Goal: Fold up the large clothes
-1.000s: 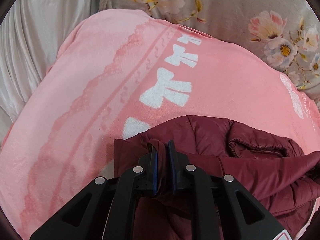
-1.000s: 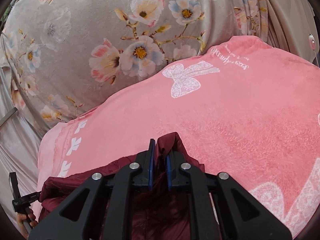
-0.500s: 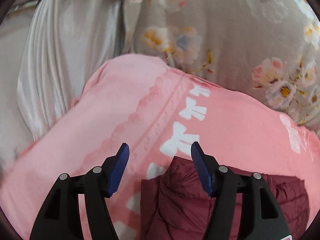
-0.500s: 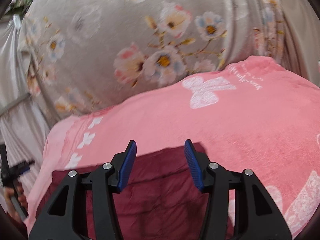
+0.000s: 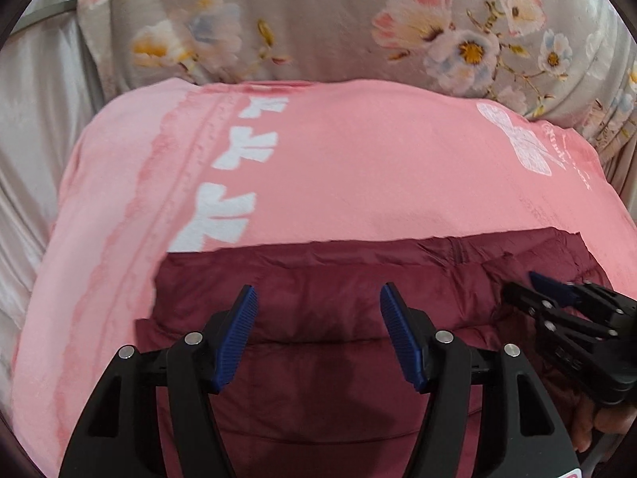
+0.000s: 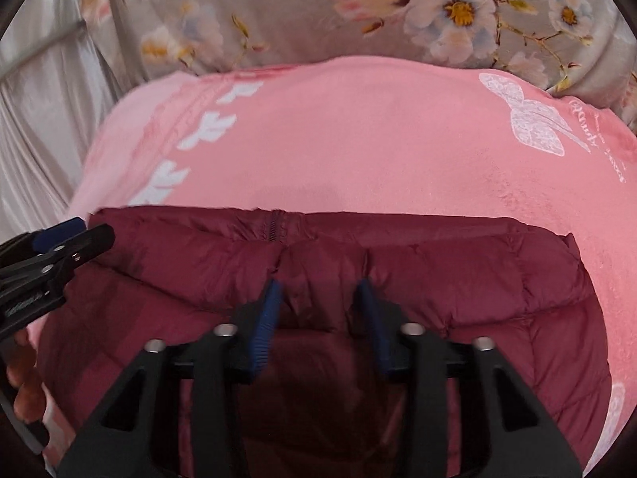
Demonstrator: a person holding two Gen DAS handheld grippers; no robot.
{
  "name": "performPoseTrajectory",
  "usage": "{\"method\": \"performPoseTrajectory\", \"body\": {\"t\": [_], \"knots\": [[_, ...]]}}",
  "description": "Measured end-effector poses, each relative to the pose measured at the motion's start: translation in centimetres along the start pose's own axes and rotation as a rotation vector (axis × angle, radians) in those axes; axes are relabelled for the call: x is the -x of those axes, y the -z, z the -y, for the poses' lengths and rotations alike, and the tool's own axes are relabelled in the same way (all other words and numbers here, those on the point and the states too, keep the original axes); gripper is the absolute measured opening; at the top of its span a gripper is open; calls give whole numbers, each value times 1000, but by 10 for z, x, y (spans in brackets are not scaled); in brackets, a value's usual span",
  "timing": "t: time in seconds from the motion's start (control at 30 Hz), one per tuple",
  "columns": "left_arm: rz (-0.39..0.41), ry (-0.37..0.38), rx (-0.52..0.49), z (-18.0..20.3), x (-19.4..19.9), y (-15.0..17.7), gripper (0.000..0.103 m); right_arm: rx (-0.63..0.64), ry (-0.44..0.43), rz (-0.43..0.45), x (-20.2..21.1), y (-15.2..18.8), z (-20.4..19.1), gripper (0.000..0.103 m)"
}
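Note:
A dark red puffer jacket [image 5: 326, 279] lies folded flat on a pink blanket [image 5: 358, 159]; its far edge runs straight across. In the right wrist view the jacket [image 6: 458, 279] shows a zipper at its far edge. My left gripper [image 5: 316, 302] is open and empty above the jacket's left part. My right gripper [image 6: 318, 302] is open and empty above the jacket's middle. The right gripper also shows at the right of the left wrist view [image 5: 557, 298], and the left gripper at the left edge of the right wrist view [image 6: 59, 247].
The pink blanket [image 6: 358, 139] has white bow prints and covers a bed. A grey floral quilt [image 5: 398, 20] lies bunched behind it. Pale silky fabric [image 5: 32, 119] hangs at the left.
Both grippers were shut on the jacket's edge a second ago. They opened, let it go and drew back; the jacket now lies flat on the blanket.

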State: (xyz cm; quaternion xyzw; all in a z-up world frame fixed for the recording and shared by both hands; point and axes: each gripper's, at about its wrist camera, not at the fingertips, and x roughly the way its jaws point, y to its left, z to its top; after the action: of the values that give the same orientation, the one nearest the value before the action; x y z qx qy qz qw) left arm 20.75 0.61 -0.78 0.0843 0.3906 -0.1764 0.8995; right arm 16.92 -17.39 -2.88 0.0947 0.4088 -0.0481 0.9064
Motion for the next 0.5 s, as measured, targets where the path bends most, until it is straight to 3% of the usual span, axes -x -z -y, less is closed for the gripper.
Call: {"method": "performPoseTrajectory", "body": {"t": [0.27,0.37,0.5], "knots": [[-23,16,-3,11,-24,-19,62,-25,-25,131,21,-33,7,0],[-49,47,24,15,-41,-29,62,-30,-24,86,-3,-39,8,0],[-94,25,35,22,-74,-25,62,-49,-15,23,-37,-30,13,0]]}}
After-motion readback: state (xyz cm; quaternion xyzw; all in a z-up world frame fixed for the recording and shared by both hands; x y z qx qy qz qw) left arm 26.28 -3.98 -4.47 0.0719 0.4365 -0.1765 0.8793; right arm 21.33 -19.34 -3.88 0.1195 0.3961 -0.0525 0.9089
